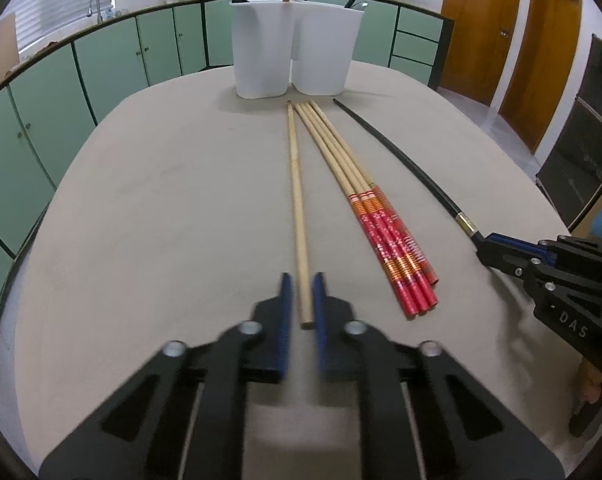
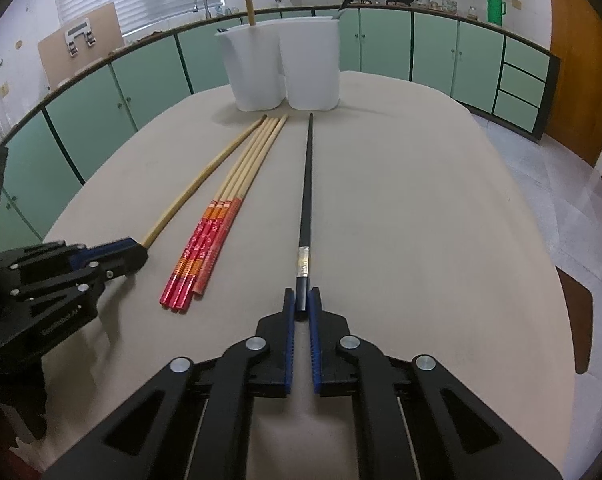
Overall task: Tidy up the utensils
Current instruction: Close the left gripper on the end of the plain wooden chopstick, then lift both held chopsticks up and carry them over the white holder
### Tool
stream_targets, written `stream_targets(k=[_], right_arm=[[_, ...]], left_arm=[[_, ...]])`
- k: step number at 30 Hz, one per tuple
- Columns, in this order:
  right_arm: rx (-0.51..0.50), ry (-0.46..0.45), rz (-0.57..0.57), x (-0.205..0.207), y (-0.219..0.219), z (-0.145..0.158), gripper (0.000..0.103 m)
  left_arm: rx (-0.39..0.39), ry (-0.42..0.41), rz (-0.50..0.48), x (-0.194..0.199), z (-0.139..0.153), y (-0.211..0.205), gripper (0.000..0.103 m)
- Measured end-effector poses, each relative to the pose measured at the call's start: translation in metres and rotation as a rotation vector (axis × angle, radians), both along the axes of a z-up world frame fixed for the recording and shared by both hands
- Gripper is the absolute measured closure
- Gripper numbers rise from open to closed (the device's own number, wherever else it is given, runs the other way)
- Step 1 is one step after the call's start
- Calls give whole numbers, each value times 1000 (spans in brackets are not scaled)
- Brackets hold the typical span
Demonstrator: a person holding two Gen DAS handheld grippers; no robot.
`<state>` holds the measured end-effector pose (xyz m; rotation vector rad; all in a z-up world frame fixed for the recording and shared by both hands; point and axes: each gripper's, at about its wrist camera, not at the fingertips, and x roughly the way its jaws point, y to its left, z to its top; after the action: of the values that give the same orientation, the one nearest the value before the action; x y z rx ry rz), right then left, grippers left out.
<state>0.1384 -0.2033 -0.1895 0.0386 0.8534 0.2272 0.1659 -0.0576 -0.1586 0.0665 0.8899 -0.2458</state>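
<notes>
Left wrist view: your left gripper (image 1: pixel 302 300) sits low and level over the desk (image 1: pixel 161 220), fingers slightly parted astride the plain bamboo chopstick (image 1: pixel 299 216), contact unclear through blur.

Right wrist view: your right gripper (image 2: pixel 301 308) lies level, fingers closed on the black chopstick (image 2: pixel 307 192), pointing toward the white holders (image 2: pixel 281 64).

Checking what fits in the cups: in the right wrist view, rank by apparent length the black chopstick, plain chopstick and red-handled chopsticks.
1. Black chopstick, nearest the camera, so unsure.
2. Plain chopstick, looks about as long.
3. Red-handled chopsticks, slightly shorter.
</notes>
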Motion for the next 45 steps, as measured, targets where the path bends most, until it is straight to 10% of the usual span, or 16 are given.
stream_targets(k=[19, 45], right_arm=[[-32, -231, 18, -8, -27, 112, 97], [-13, -354, 182, 83, -28, 269, 97]], left_arm=[[-39, -258, -15, -14, 120, 28, 97], [-102, -498, -80, 51, 253, 35, 97]])
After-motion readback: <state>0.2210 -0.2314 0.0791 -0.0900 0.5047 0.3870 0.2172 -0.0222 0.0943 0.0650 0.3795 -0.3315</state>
